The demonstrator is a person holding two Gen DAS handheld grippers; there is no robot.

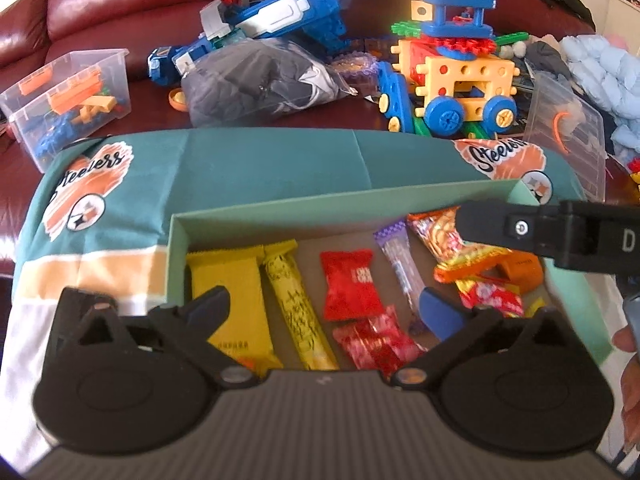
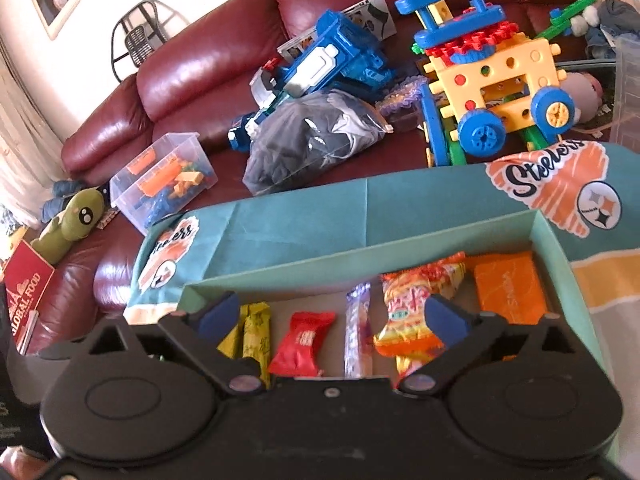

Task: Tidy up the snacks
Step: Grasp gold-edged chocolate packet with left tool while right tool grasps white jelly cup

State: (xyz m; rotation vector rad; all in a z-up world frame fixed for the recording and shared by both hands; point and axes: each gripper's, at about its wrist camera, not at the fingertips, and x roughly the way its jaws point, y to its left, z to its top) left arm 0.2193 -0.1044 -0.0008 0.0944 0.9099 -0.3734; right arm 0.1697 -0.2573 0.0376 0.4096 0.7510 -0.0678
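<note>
Bright daylight; glare streaks on leather sofa [image 2: 192, 80]; heavy fisheye bending, dark vignette at corners; soft focus throughout, edges blurrier

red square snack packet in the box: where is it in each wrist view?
Left wrist: red packet sits mid-box, centre of frame, between the long yellow stick and the purple-white stick.
Right wrist: red packet is lower centre, left of the purple-white stick.
Shared landmark: the yellow toy car with blue wheels, behind the box.
</note>
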